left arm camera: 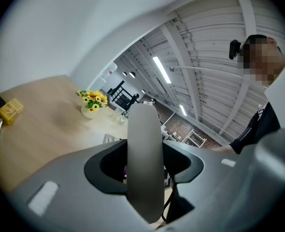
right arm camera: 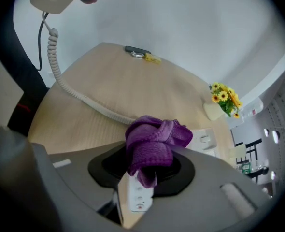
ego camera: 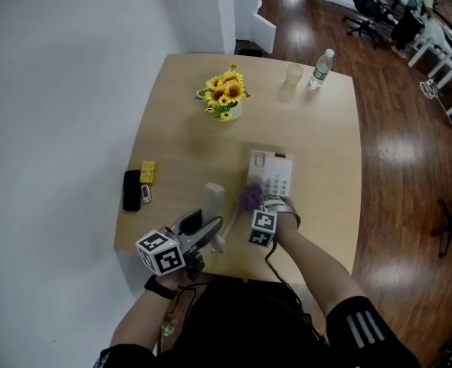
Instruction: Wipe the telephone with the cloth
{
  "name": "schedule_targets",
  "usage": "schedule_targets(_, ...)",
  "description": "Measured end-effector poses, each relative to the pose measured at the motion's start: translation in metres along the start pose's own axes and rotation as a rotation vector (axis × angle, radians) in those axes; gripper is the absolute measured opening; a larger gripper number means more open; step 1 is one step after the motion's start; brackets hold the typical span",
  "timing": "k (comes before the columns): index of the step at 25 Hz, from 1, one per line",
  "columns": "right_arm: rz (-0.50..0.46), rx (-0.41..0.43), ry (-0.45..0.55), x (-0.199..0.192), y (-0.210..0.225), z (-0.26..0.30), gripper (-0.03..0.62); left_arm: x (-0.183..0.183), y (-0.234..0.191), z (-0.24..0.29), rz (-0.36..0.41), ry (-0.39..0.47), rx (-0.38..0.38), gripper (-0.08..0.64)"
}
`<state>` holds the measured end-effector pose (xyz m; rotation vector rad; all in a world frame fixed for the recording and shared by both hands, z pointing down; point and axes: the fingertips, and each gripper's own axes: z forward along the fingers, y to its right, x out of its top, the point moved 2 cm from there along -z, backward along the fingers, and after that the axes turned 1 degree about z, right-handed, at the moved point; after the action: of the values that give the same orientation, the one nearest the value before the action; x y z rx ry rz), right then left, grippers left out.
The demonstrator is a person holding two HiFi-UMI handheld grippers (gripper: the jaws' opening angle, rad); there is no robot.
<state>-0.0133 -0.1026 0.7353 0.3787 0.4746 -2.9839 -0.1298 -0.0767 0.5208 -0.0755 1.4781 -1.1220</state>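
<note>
**A:** Where's the telephone point(ego camera: 272, 173) sitting?

**B:** Just toward 4 o'clock from the middle of the table point(ego camera: 184, 133), cradle bare. The handset point(left arm camera: 145, 163) is off it, clamped lengthwise in the left gripper point(ego camera: 211, 232) at about the base's 8 o'clock. Its coiled cord point(right arm camera: 60, 81) trails over the wood.

**A:** And the cloth point(right arm camera: 154, 141)?

**B:** A bunched purple wad, pinched in the right gripper point(right arm camera: 142, 166), down at the base's 7 o'clock corner. It looks to be touching the casing.

**A:** So how should the wipe go?

**B:** My guess is it has barely started. I'd draw the wad from 6 toward 12 o'clock in overlapping strokes, pressing lightly — a base that light could skid. Tilt the gripper so only fabric meets the plastic; the wad is small and the jaw tips sit close behind it. Hold the handset clear at 8 o'clock so the cord doesn't drag across the keys — it likely wants a pass too.
</note>
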Motion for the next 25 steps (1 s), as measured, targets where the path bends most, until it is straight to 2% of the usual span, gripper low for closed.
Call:
schedule_targets(3,0.044,0.043,0.000,0.000,-0.017,0.000,0.138,-0.002,0.001,0.000,0.002,-0.003,0.001,0.215)
schedule_targets(6,0.128,0.081,0.048,0.004,-0.018,0.005,0.138,-0.004,0.002,0.001,0.016,-0.010,0.009,0.215)
schedule_targets(10,0.304,0.241,0.150,0.011,-0.022,-0.014,0.138,-0.012,-0.006,0.004,0.009,-0.018,0.034,0.215)
schedule_targets(12,0.404,0.282,0.224,0.013,-0.026,-0.033,0.138,-0.017,-0.013,0.009,-0.006,-0.025,0.059,0.215)
schedule_targets(15,0.525,0.252,0.338,0.005,-0.027,-0.070,0.140,-0.027,-0.028,0.024,-0.015,-0.058,0.123,0.215)
schedule_targets(20,0.762,0.115,0.466,-0.034,-0.013,-0.133,0.140,-0.036,-0.045,0.073,0.009,-0.108,0.206,0.215)
schedule_targets(25,0.882,0.000,0.584,-0.071,0.009,-0.184,0.140,-0.045,-0.073,0.132,-0.014,-0.144,0.323,0.213)
